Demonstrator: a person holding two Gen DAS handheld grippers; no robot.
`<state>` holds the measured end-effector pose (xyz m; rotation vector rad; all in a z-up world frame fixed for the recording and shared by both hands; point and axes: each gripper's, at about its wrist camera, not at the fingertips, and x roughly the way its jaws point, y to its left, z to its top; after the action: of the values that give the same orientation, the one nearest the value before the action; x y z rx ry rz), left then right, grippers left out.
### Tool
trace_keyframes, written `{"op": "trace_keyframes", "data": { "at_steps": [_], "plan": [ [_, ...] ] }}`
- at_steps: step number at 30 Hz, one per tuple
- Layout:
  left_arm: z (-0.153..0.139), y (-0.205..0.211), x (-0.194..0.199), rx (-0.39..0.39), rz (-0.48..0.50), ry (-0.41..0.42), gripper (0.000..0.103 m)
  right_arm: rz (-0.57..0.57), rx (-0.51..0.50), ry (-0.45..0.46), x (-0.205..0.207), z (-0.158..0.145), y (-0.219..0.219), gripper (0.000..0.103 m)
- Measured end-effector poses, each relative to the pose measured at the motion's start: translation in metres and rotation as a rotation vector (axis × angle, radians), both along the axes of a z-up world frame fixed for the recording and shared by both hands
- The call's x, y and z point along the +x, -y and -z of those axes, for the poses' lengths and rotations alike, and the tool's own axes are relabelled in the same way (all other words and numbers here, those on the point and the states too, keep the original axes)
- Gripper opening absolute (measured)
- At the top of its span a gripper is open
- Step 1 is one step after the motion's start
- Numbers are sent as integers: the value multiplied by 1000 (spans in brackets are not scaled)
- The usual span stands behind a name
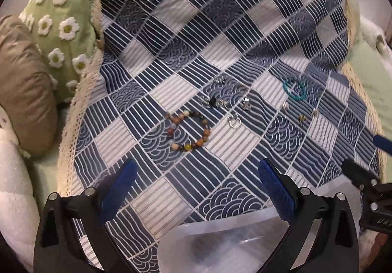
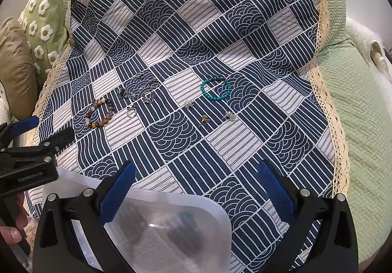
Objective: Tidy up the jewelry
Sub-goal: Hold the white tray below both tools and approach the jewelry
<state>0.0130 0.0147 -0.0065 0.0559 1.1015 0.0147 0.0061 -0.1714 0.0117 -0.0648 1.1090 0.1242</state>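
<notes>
Jewelry lies on a blue and white patterned cloth (image 1: 171, 57). A bracelet of brown and amber beads (image 1: 188, 131) shows in both views (image 2: 101, 113). A turquoise bead bracelet (image 2: 215, 88) lies farther right (image 1: 295, 89). Several silver rings (image 2: 139, 93) cluster between them (image 1: 227, 99). Small earrings (image 2: 205, 120) lie near the turquoise bracelet (image 1: 302, 117). A clear plastic box (image 2: 166, 229) sits at the near edge (image 1: 220, 246). My left gripper (image 1: 196, 189) is open and empty above the cloth. My right gripper (image 2: 196, 189) is open and empty over the box.
A green daisy pillow (image 1: 61, 18) and a tan cushion (image 1: 27, 84) lie at the left. A pale green quilted cover (image 2: 355, 101) lies right of the cloth, past a cream lace edge (image 2: 325, 91). Each gripper shows in the other's view.
</notes>
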Motion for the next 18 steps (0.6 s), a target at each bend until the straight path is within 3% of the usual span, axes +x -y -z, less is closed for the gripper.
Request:
{"op": "trace_keyframes", "data": {
  "at_steps": [11, 15, 18],
  "plan": [
    [3, 12, -4, -31, 50, 1, 95, 1, 1, -1, 0, -1, 0, 99],
    [2, 14, -1, 65, 37, 24, 95, 0, 1, -3, 1, 0, 1, 99],
    [-1, 12, -1, 90, 23, 47, 95, 1, 1, -4, 1, 0, 1, 99]
  ]
}}
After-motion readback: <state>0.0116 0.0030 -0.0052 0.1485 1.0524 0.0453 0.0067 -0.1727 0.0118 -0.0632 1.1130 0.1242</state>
